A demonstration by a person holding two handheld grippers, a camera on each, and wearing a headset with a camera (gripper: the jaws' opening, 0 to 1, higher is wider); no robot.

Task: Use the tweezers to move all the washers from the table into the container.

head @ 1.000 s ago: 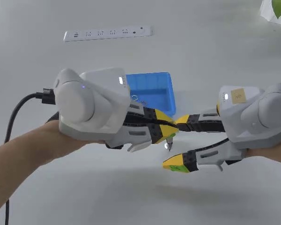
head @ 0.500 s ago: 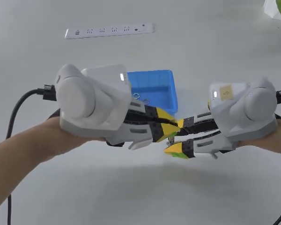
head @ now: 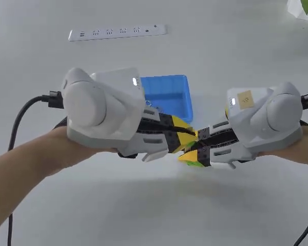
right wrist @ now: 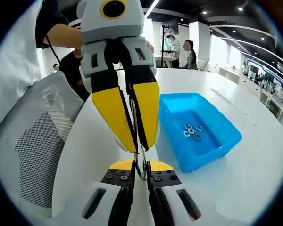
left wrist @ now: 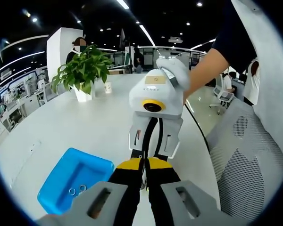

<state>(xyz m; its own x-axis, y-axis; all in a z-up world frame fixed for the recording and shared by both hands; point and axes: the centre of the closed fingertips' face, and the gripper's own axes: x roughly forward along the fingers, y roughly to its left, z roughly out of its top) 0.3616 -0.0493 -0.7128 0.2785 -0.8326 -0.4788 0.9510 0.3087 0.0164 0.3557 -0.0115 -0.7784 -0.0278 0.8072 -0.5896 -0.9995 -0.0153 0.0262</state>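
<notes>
The blue container [right wrist: 210, 157] is sitting on the white tabletop [head: 236, 61], open at the top, and several washers [right wrist: 192, 131] are lying loose in a small cluster on its floor, near the middle. How many there are is hard to tell exactly; about four rings are showing in the right gripper view.

The two grippers are meeting tip to tip just in front of the container's near wall, apart from it. The left gripper [right wrist: 140, 148] is pinching the tweezers [right wrist: 142, 162] between its yellow jaws, which are drawn narrow against the thin metal blades. The right gripper [right wrist: 140, 166] is facing it with its own jaws pulled in close around the tweezers' lower end, leaving only a sliver of a gap for the metal. The tweezers are hanging above the tabletop, beside the container and not over it.

Open white surface is lying all around the container and the grippers. A white power strip [head: 118, 32] is lying well beyond the container's far edge. A black cable [head: 18, 123] is trailing from the back of the left gripper toward the near edge. A potted plant [left wrist: 82, 70] is standing far off on the tabletop, and a mesh chair back [right wrist: 23, 150] is showing close by the person.
</notes>
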